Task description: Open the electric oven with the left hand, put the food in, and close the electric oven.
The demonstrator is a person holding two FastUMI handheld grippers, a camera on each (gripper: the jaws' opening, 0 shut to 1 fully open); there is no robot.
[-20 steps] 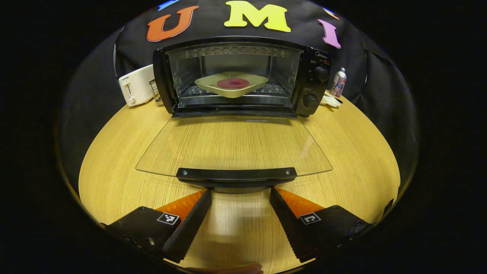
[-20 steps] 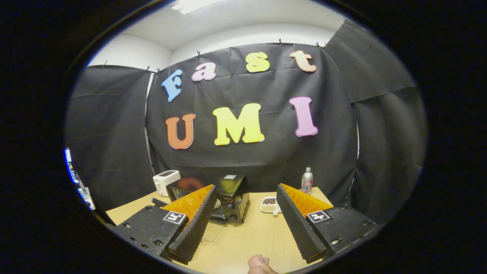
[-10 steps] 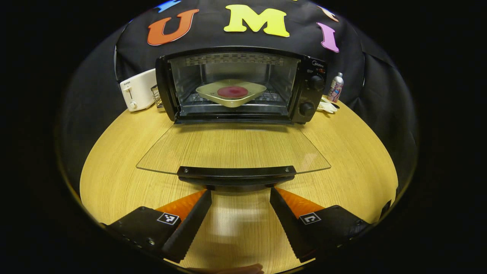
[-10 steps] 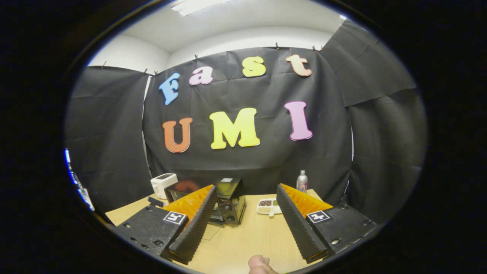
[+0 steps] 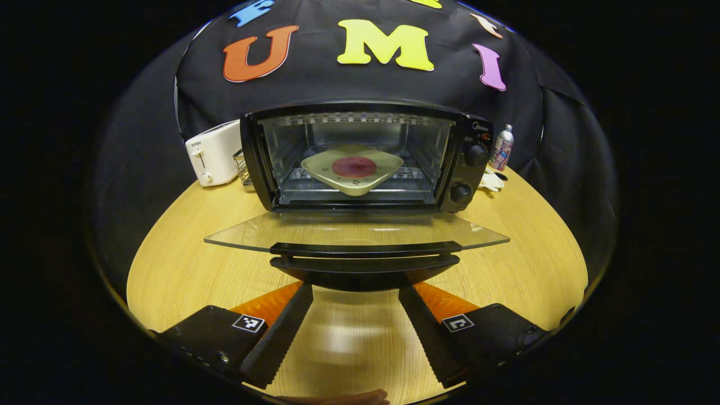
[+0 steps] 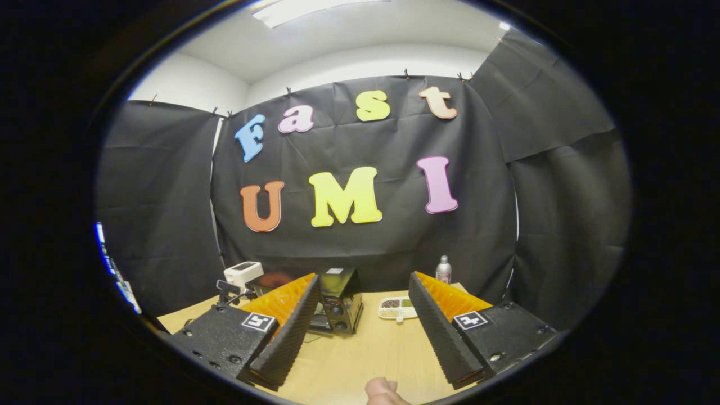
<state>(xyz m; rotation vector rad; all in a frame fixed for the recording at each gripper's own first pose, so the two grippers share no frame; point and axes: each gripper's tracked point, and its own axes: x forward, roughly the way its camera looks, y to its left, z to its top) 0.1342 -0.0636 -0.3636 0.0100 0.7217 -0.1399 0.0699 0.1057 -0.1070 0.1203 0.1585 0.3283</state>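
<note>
Across the whole near ground of the left gripper view spread the wooden table [image 5: 185, 264], round-edged and pale. On its far half stood the electric oven [image 5: 365, 154], black, with its cavity open to the camera and two knobs [image 5: 469, 171] on the right panel. Its glass door [image 5: 360, 233] hung out toward the camera, roughly level above the table, with the black handle [image 5: 363, 261] along its near edge. The left claw [image 5: 355, 301] sat just near of and below that handle, its fingers spread wide, one to each side under the handle's ends; whether they touched the handle could not be told, and nothing lay clamped between them. Inside the oven, on the wire rack, rested a pale square plate [image 5: 382, 169] set corner-forward, carrying the food [image 5: 354, 166], a flat dark-red round. Left of the oven stood a white toaster [image 5: 214, 152], and to the right, near the cloth wall, a small can [image 5: 502, 147].

From the right gripper view, the right claw [image 6: 364, 295] was held high and well back from the oven [image 6: 340, 301], its fingers wide apart with nothing between them. The oven appeared small between the fingers, a divided white dish [image 6: 396, 307] of grains lay on the table [image 6: 360, 354] to its right, and the can [image 6: 443, 270] stood farther right. A fingertip of the person's hand [image 6: 382, 391] showed at the bottom edge.
</note>
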